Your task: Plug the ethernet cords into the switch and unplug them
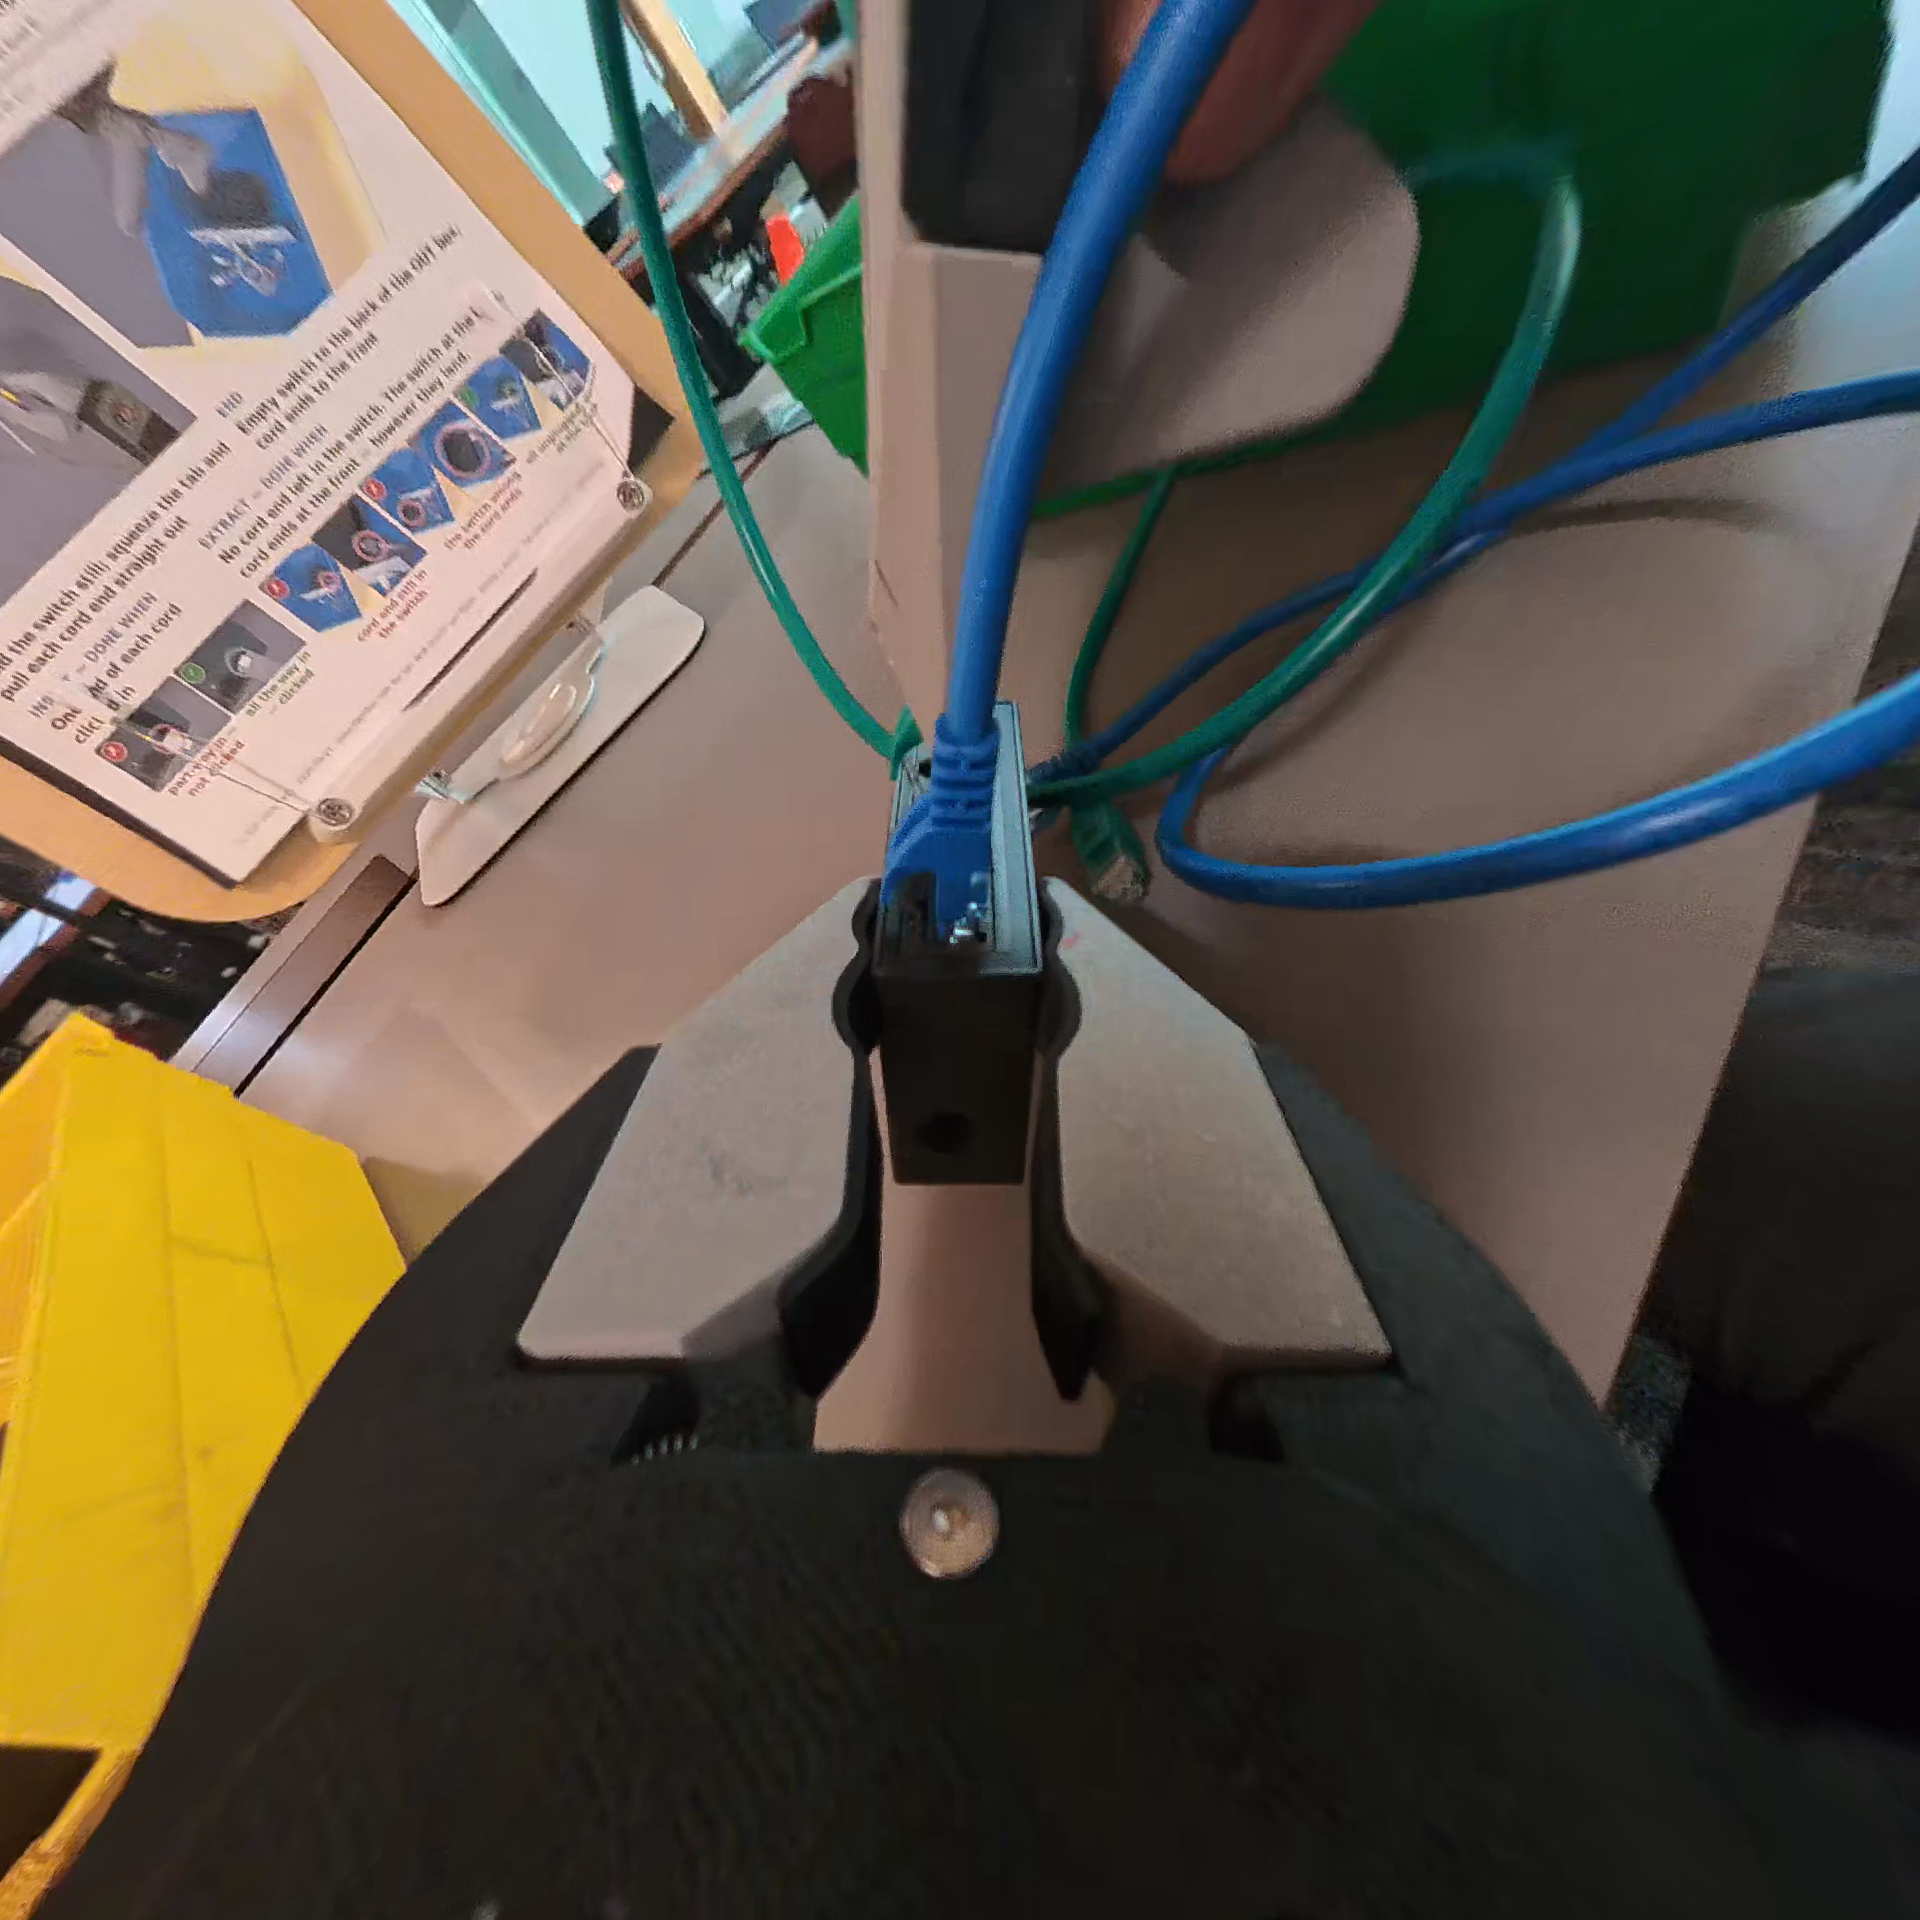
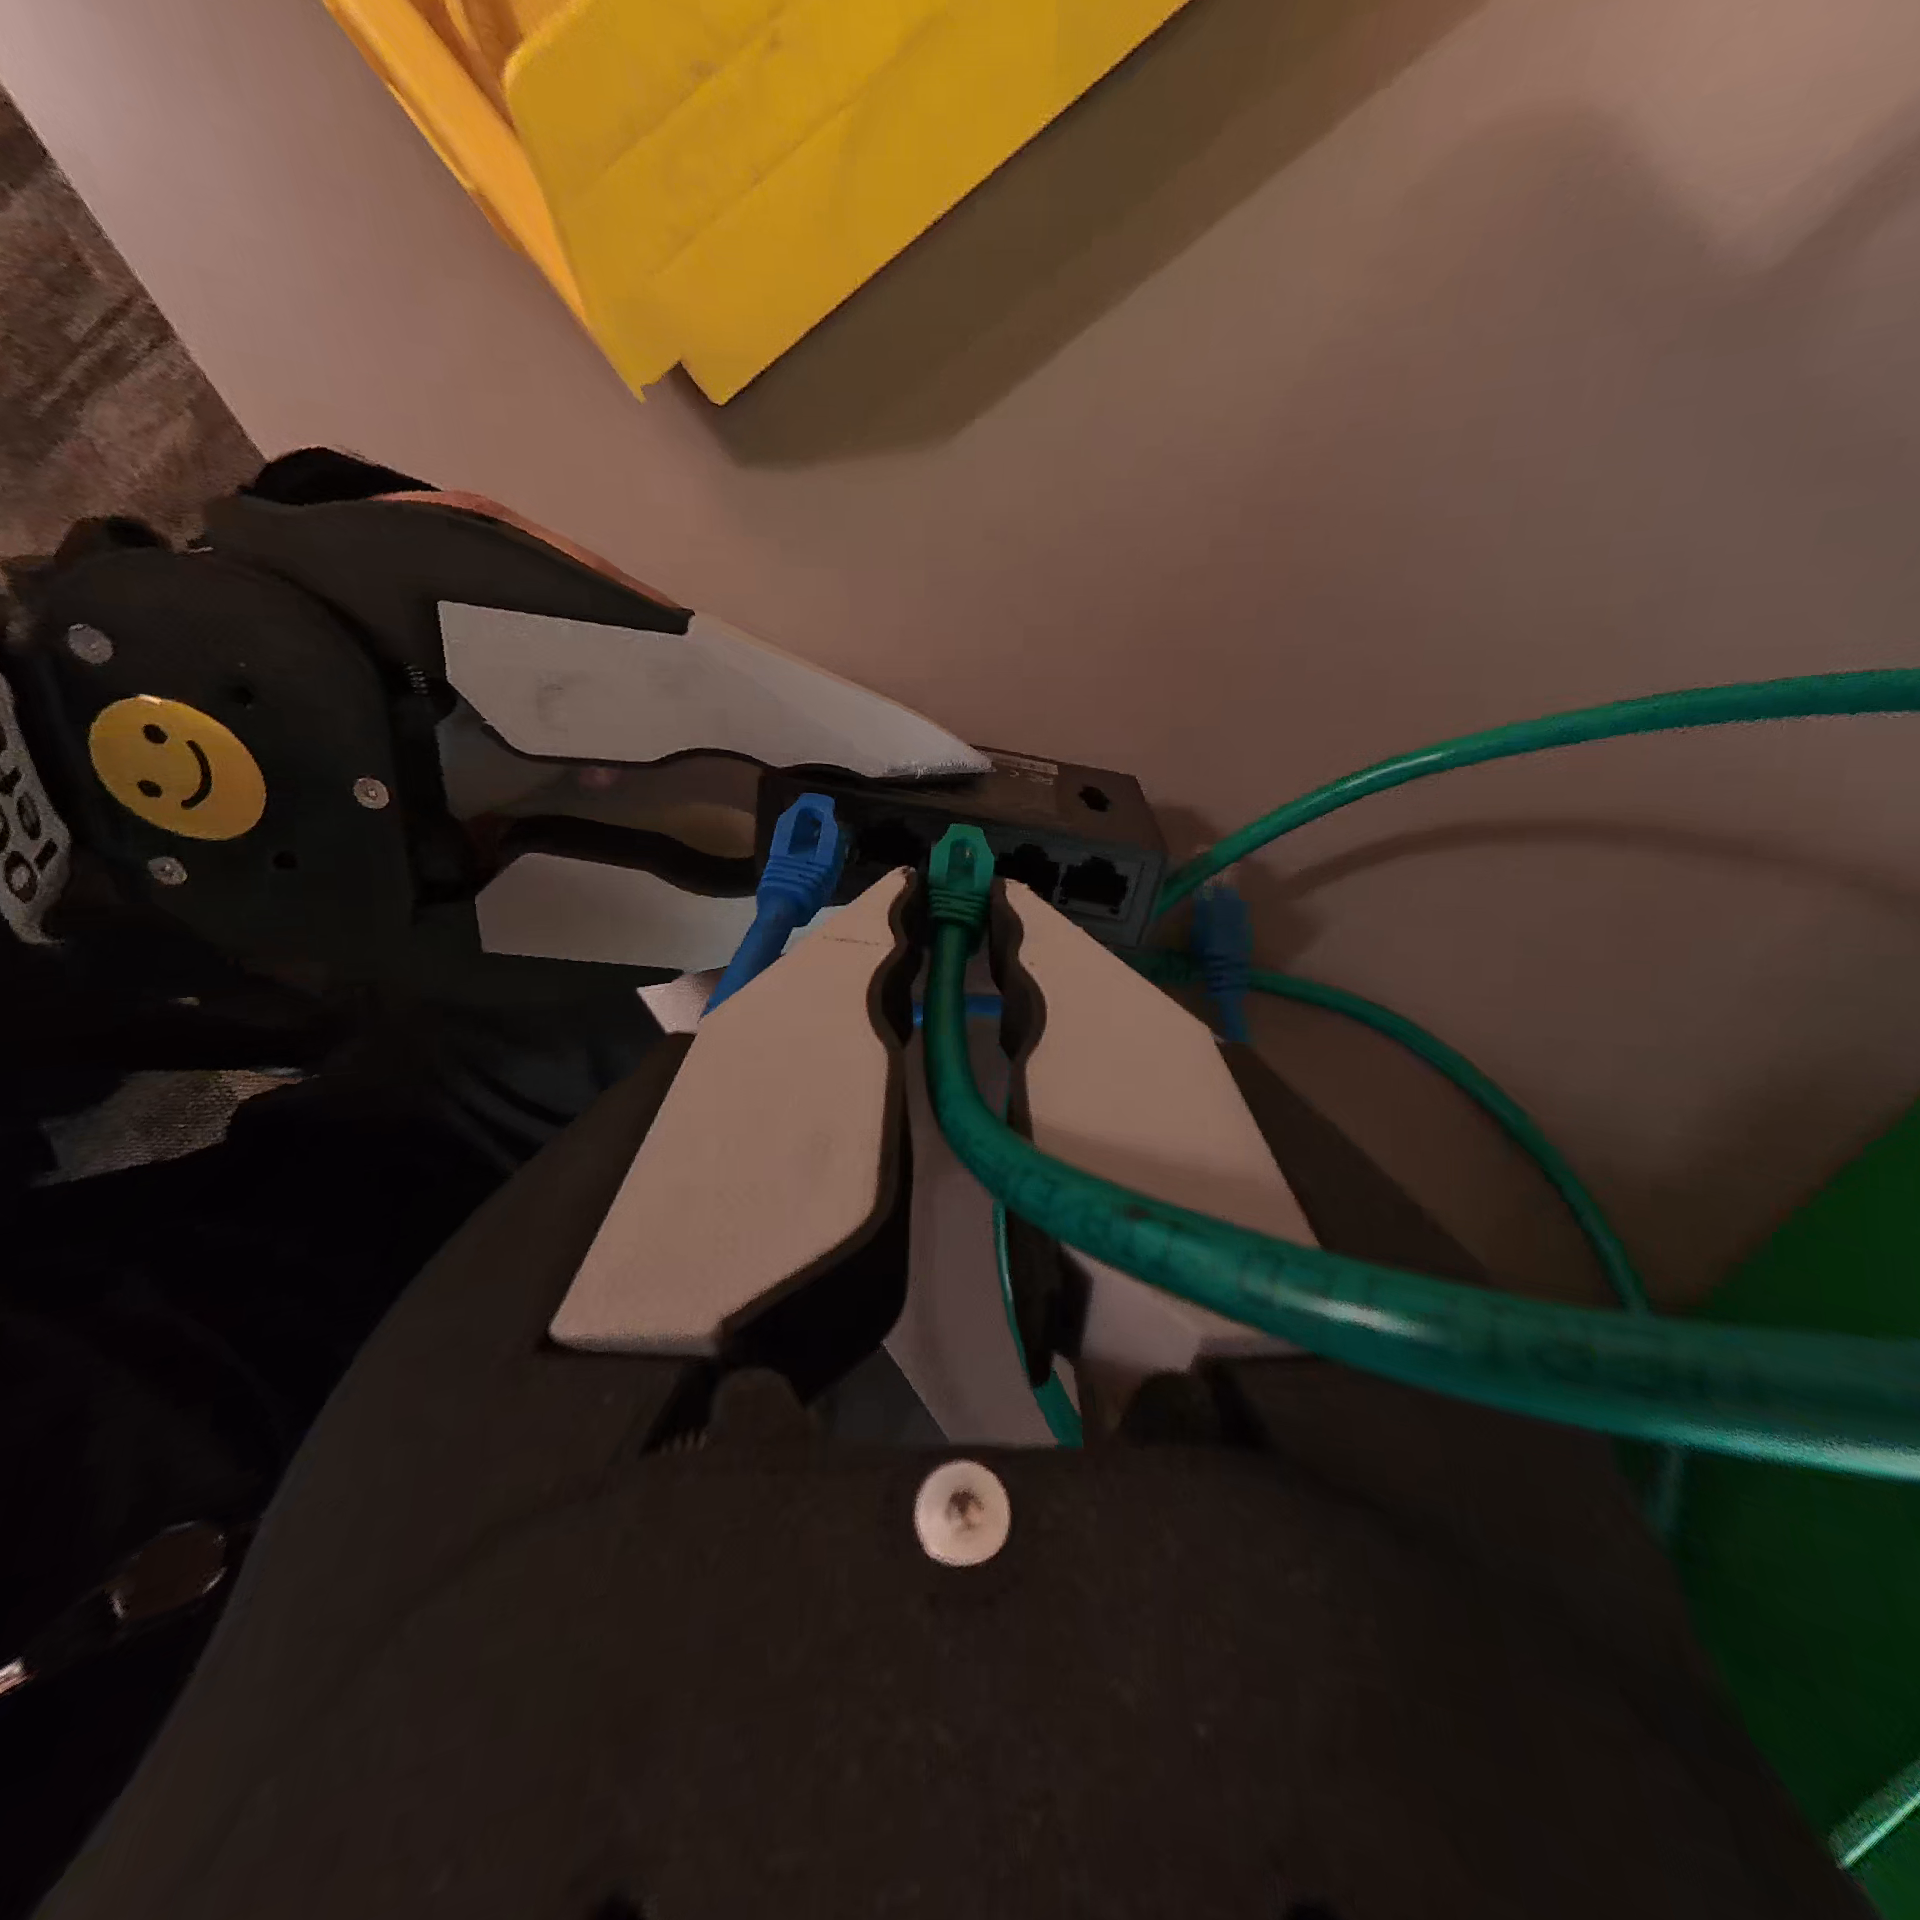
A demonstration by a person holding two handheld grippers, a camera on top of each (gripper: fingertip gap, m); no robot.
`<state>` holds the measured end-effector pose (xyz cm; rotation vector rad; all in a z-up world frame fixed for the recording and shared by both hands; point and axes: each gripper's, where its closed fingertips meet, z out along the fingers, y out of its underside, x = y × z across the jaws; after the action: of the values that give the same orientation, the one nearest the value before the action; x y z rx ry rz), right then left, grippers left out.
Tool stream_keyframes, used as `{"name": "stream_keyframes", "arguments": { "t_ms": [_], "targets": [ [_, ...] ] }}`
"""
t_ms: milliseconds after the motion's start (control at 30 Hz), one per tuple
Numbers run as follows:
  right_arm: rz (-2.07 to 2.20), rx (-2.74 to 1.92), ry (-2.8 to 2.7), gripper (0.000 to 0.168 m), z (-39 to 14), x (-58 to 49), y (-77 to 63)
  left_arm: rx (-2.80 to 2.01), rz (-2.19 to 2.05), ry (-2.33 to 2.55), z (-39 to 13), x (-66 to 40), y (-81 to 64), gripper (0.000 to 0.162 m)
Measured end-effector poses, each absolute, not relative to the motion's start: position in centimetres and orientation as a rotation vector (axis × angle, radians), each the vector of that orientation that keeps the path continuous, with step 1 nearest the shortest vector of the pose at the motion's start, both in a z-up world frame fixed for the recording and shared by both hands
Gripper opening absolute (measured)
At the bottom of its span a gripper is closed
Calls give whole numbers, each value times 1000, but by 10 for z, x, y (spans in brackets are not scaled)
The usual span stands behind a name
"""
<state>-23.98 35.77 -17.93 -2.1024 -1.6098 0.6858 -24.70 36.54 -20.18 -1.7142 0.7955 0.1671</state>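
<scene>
The black switch [image 1: 956, 1049] is clamped end-on between the fingers of my left gripper [image 1: 956, 935]. In the right wrist view the switch [image 2: 1081, 821] lies on the beige table with its ports facing me. A blue cord's plug [image 2: 800, 862] sits in the port nearest the left gripper [image 2: 883, 800], and it also shows in the left wrist view [image 1: 935, 810]. My right gripper [image 2: 954, 888] is closed around the boot of a green cord's plug [image 2: 958, 878] at a middle port. Two ports [image 2: 1091, 883] to its right are empty.
A loose blue plug [image 2: 1221, 935] and a loose green plug [image 1: 1112, 862] lie beside the switch, with cord loops [image 1: 1455, 862] across the table. A yellow bin [image 2: 790, 156], a green bin [image 1: 1558, 156] and an instruction sheet on a stand [image 1: 260, 468] border the workspace. My two grippers' fingertips are within a few centimetres of each other.
</scene>
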Motion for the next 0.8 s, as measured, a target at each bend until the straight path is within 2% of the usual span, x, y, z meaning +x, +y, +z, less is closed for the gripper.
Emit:
{"name": "stream_keyframes", "arguments": {
  "t_ms": [133, 267, 367, 533, 800],
  "targets": [
    [726, -2099, -1644, 10, -183, -236, 357, -1720, 138, 824, -205, -243, 365, 24],
    [958, -2094, -1595, 10, -181, -229, 353, -1612, 111, 870, -193, -231, 358, 24],
    [1092, -2118, -1536, 10, -190, -223, 354, -1691, 38, 881, -203, -227, 360, 25],
    [1383, -2029, -1446, 11, -173, -223, 348, -1882, -120, 923, -188, -225, 349, 25],
    [1839, -1934, -1298, 12, -174, -227, 332, -2156, -81, 1204, -188, -234, 329, 25]
  ]
}}
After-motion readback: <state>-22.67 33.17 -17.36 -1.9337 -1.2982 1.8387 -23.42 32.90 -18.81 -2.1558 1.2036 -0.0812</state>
